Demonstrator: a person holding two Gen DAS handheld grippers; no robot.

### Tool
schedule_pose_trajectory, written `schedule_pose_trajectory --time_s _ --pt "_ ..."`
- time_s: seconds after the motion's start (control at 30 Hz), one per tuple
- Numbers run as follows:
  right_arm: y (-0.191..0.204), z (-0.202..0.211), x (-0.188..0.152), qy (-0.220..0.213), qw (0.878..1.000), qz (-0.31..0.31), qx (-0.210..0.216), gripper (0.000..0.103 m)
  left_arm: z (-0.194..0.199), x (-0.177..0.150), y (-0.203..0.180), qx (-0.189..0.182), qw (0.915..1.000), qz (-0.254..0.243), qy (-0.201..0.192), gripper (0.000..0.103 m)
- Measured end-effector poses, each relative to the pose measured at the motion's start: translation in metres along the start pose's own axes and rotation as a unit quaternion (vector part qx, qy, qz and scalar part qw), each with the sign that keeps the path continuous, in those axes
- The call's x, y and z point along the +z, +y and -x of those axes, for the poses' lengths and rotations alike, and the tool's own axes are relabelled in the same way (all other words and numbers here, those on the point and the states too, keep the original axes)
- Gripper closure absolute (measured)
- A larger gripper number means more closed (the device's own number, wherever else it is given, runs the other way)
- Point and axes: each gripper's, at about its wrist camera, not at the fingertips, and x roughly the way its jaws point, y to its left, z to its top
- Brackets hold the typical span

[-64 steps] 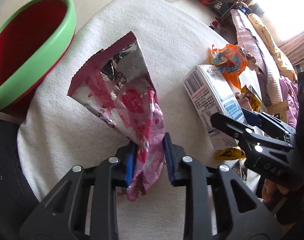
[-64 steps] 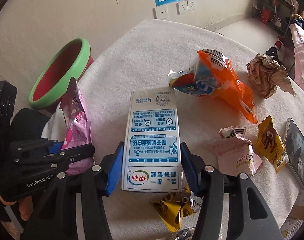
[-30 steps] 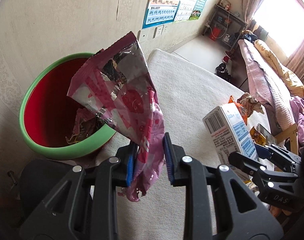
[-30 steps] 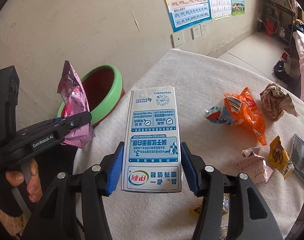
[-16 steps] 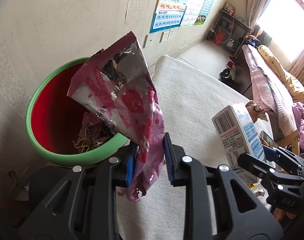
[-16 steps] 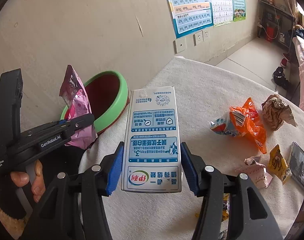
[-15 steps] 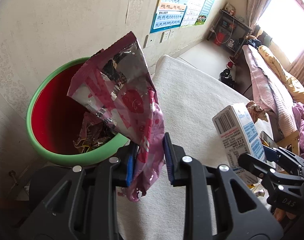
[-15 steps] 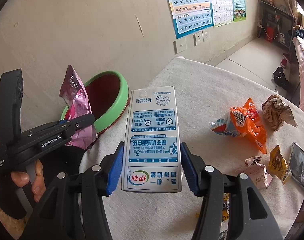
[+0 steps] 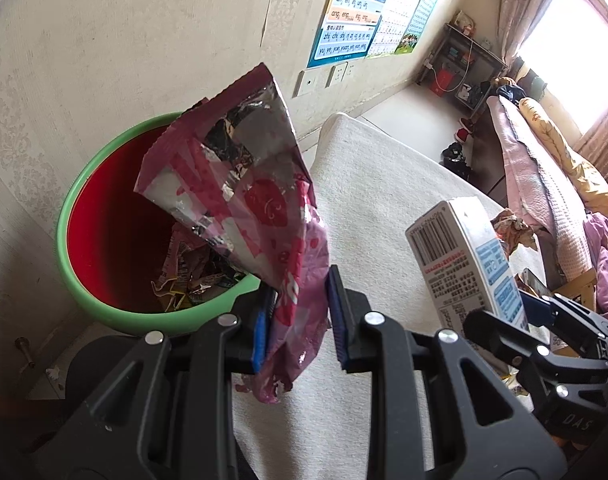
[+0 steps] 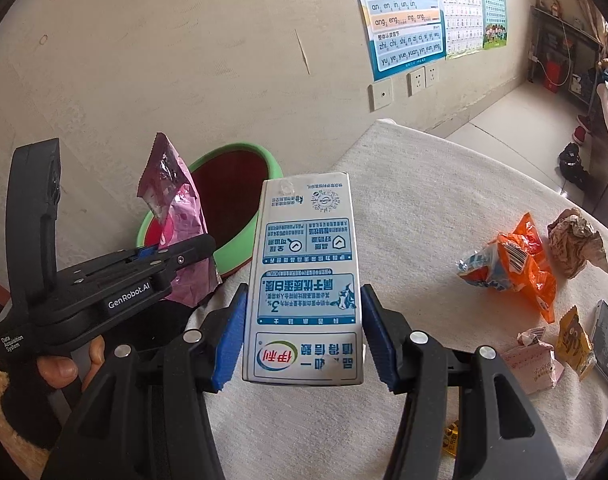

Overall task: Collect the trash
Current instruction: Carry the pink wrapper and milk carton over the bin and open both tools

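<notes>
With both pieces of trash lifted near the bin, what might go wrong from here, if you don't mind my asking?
1. The left tool pinches only the crumpled lower end of the pink wrapper; released here, the light bag may catch the green bin rim or miss.
2. The milk carton in the right tool is over the table, not the bin; dropping it now would likely miss.

- Green-rimmed bin (image 9: 104, 184): mouth open, wrappers only at the bottom; pink wrapper (image 9: 256, 216) hanging before its near rim.
- Table (image 10: 423, 184): bare toward the wall; orange bag (image 10: 511, 264), crumpled paper (image 10: 575, 240) crowding the right edge.
</notes>
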Motion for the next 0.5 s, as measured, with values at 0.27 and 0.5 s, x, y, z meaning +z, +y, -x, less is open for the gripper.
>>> schedule_pose_trajectory --time_s 0.27,0.5 --pt "0.006 -0.012 0.007 0.002 1.0 0.004 0.003 0.05 -0.004 0.004 0.013 0.004 0.9999 0.01 0.003 0.078" --pt "0.018 -0.024 0.021 0.0 1.0 0.009 0.015 0.05 0.002 0.013 0.03 0.019 0.9996 0.017 -0.008 0.078"
